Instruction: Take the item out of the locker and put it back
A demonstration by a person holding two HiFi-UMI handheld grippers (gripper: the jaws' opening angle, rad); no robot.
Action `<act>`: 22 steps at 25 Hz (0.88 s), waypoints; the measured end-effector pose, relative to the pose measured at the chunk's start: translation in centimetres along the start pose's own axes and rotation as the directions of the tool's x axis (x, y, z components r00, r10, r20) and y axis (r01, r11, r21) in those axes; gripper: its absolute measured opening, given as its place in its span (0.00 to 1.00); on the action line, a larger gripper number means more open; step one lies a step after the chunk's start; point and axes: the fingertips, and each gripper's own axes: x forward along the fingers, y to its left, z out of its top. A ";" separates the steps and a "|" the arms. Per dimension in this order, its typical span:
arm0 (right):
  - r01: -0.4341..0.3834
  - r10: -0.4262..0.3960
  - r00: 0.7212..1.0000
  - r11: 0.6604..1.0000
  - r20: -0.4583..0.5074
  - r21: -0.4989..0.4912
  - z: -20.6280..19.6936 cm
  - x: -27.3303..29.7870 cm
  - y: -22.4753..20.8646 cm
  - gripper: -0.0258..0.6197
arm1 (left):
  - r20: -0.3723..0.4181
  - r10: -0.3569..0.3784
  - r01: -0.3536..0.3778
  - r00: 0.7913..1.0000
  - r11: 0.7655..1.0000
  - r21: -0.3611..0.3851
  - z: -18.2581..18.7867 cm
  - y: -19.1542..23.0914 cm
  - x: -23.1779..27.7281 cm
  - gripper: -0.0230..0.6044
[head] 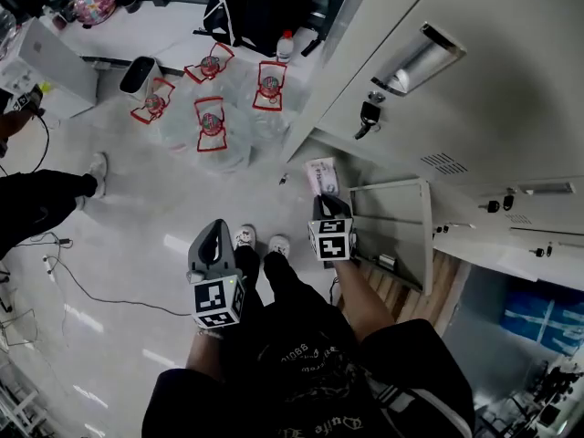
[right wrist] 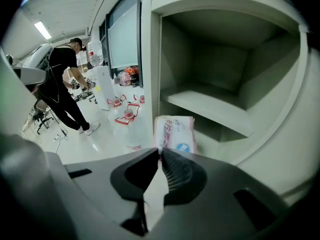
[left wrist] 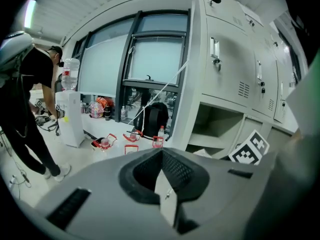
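A white and pink tissue packet (head: 321,175) sticks out from the tips of my right gripper (head: 327,201), which is shut on it. In the right gripper view the packet (right wrist: 174,133) hangs just in front of the open lower locker compartment (right wrist: 210,104), outside its mouth, above the floor. The locker's door (head: 401,235) stands open to the right of that gripper. My left gripper (head: 217,228) is lower left of the right one, over the floor, shut with nothing in it; its jaws meet in the left gripper view (left wrist: 162,152). From there the open compartment (left wrist: 220,126) shows at the right.
Several water jugs with red handles (head: 212,121) stand on the floor ahead, with a black bag (head: 260,3) behind them. A person in black (right wrist: 62,84) bends by a white water dispenser (left wrist: 70,119) at the left. Closed lockers with keys (head: 368,117) rise above. Cables (head: 82,286) cross the floor.
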 end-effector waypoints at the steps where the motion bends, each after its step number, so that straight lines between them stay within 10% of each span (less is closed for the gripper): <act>1: 0.006 -0.006 1.000 1.000 0.001 0.004 0.0 0.6 -0.1 0.08 | -0.004 0.010 -0.010 1.000 1.000 -0.003 -0.4 0.4 -0.1 0.05; 22: 0.122 -0.122 0.993 0.992 -0.006 0.035 -1.3 12.4 -5.0 0.08 | -0.035 0.115 -0.117 0.993 0.989 -0.091 -9.0 5.3 2.0 0.05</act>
